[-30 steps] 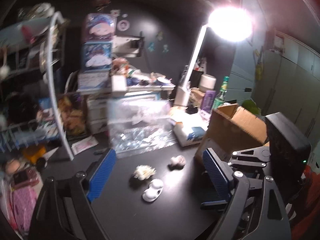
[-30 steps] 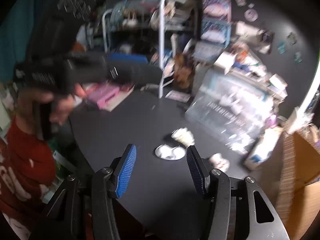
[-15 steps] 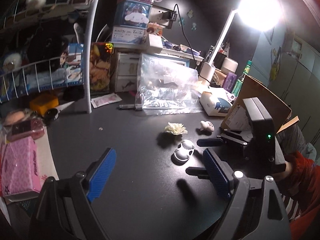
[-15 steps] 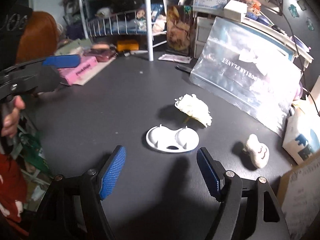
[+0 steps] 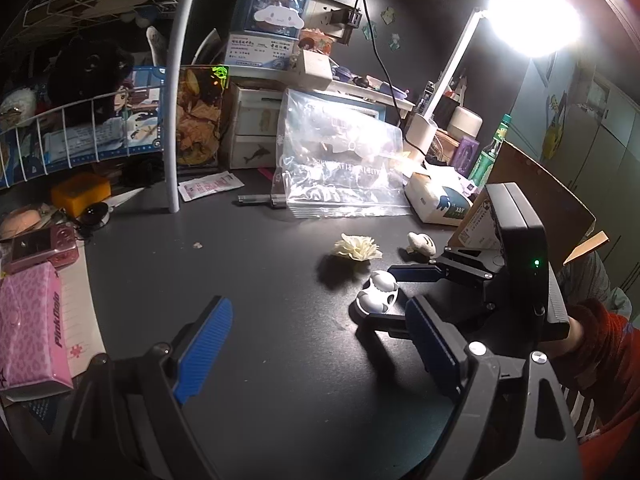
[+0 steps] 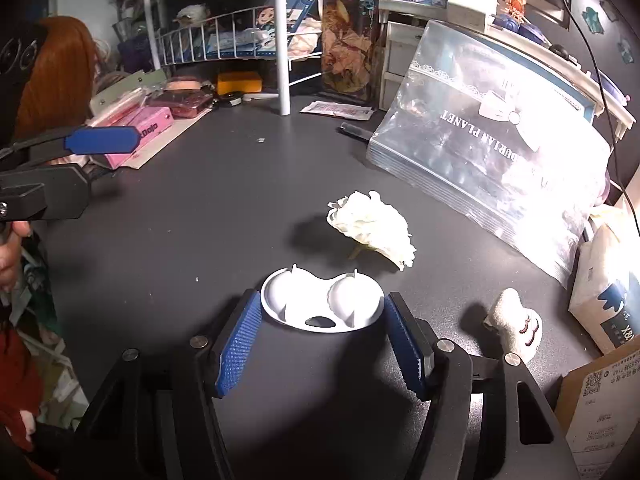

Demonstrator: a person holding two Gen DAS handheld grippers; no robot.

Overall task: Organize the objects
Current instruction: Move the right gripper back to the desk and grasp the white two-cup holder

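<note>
White plastic is what I have between my right claw (image 6: 320,344): a shallow two-cup tray (image 6: 320,304) lying on the dark counter (image 6: 200,208), with a blue pad just beside each end. The jaws are closing, and I cannot tell whether the pads press on it yet or only flank it. My left claw (image 5: 316,348) hangs wide over bare counter, holding nothing.

What could go wrong starts at that tray. It is low and rounded, so I judge pads that meet its rim too high could ride over it, or squeeze it until it squirts forward into the flower (image 6: 372,232) close beyond. If my pads scrape the counter first, the tray may tip on one end. A sideways drift to my right could knock the small white figure (image 6: 516,328), which sits near a cardboard box (image 6: 600,400).

Counting near to far: one tray, one figure, one flower, then one clear bag (image 6: 500,160) leaning at the back. Two claws, four blue pads in all.
</note>
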